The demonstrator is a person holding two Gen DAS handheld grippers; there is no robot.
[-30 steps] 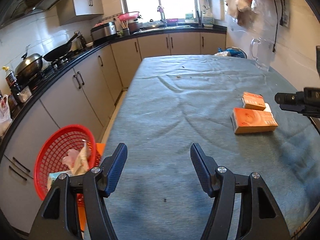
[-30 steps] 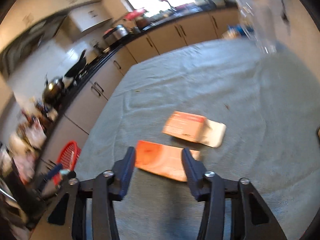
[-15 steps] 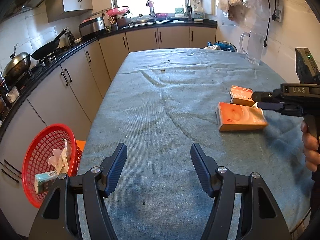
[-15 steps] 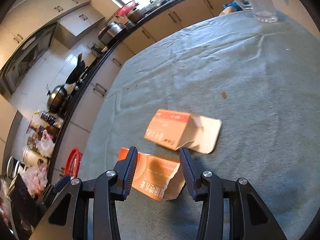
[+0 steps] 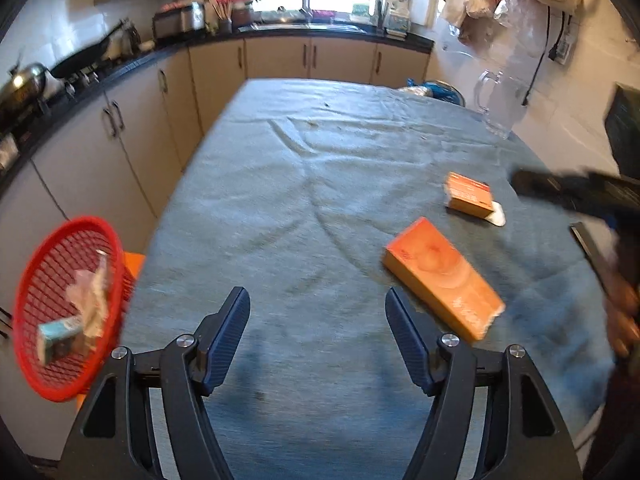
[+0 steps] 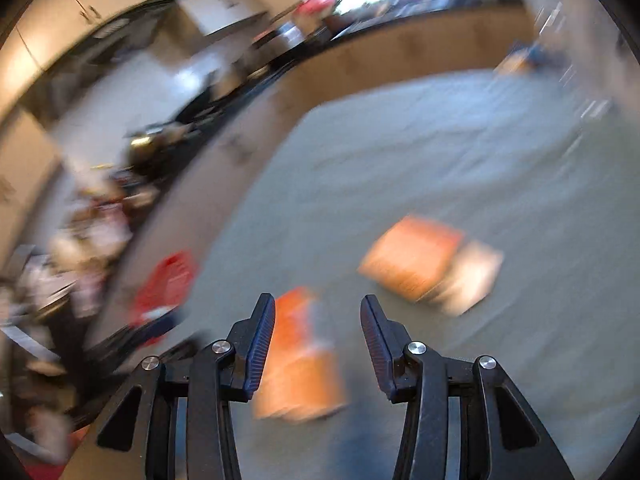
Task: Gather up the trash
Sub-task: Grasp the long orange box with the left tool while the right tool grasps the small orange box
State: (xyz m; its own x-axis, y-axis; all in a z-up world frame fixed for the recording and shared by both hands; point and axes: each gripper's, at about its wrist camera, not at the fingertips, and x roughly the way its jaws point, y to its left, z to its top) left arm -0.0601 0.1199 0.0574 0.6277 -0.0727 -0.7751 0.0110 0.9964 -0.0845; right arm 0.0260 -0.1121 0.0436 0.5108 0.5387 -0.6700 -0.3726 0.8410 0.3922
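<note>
Two orange cardboard boxes lie on the grey-clothed table (image 5: 304, 208). The long box (image 5: 442, 278) lies near the right front; the smaller torn box (image 5: 469, 195) lies beyond it. My left gripper (image 5: 318, 322) is open and empty over the table's front, left of the long box. My right gripper (image 6: 318, 334) is open, its fingers straddling the long box (image 6: 300, 360) from above; the view is blurred. The smaller box (image 6: 424, 266) lies ahead to its right. A red basket (image 5: 64, 308) holding some trash hangs off the table's left side.
Kitchen cabinets and a counter with pans (image 5: 24, 84) run along the left and back. A clear glass jug (image 5: 502, 98) stands at the table's far right. The right gripper's body (image 5: 580, 192) reaches in from the right edge of the left wrist view.
The left gripper has swung toward the long box, which now lies closer and more diagonal in its view. The right gripper has moved fast; its view is now blurred, with the long box still between its fingers.
</note>
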